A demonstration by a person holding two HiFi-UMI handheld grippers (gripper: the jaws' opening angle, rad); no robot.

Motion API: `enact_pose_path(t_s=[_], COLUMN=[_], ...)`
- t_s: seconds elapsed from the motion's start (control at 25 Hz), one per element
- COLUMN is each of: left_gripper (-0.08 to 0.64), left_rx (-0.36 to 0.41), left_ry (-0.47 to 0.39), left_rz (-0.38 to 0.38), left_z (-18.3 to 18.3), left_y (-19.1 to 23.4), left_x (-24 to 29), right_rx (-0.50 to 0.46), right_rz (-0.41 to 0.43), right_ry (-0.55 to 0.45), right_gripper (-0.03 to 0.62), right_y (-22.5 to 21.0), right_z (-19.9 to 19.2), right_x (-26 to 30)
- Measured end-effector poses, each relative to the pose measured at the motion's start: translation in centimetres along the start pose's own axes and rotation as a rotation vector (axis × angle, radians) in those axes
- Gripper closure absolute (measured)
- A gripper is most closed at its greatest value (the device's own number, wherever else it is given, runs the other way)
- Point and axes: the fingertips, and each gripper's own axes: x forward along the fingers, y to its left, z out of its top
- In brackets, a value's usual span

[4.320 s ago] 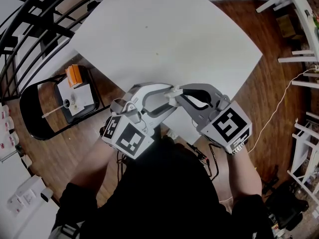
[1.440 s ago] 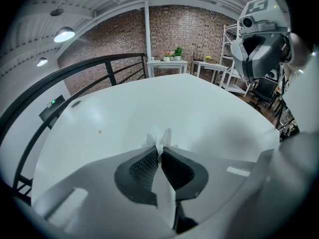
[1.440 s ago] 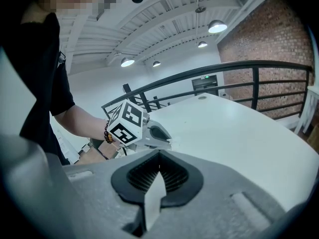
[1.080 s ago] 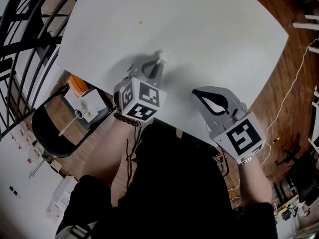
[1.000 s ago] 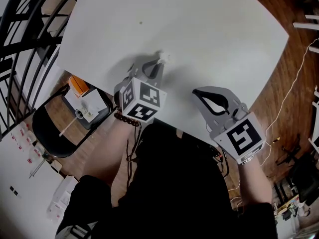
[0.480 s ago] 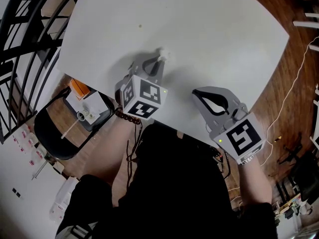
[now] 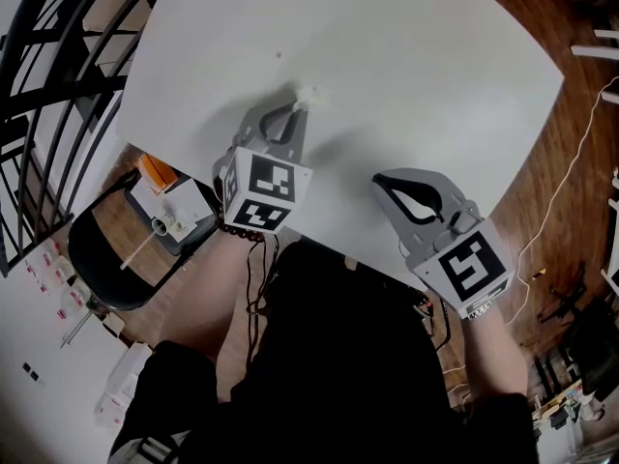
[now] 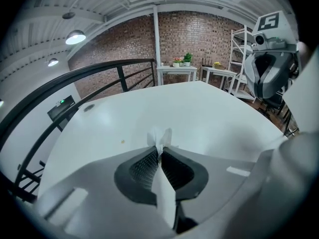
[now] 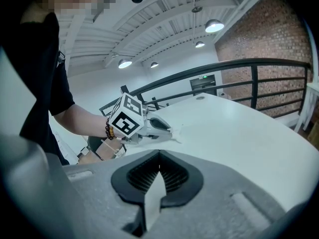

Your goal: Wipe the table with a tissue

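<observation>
Poking from the left gripper's (image 7: 296,107) clamped fingers (image 8: 143,167), the white crumpled tissue (image 8: 160,137) seemingly touches the table (image 7: 416,56).

No legible text, brand, number; only square code markers on left cube (image 7: 259,189), right cube (image 7: 462,271).

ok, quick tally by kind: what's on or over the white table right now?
Grippers: 2, the left gripper and the right gripper
Tissue: 1, pinched in the left gripper's jaws
Speck: 1, small and dark, on the table
Total: 4
</observation>
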Motion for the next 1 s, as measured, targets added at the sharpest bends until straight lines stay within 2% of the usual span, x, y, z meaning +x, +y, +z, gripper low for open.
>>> enact_pose_path(t_s=[0.48,1.0], left_gripper=[0.525,0.525], left_rx=[-0.064,-0.110], left_ry=[-0.035,-0.023], left_rz=[0.075,0.081], left_z=[1.0,0.3], left_y=[3.6,7.3], left_x=[-0.9,1.8], right_rx=[-0.008,-0.001], right_rz=[0.003,0.006], right_ry=[0.002,0.026], right_gripper=[0.600,0.600], right_y=[-0.1,-1.0], right_z=[0.7,1.6], right_x=[0.3,2.3])
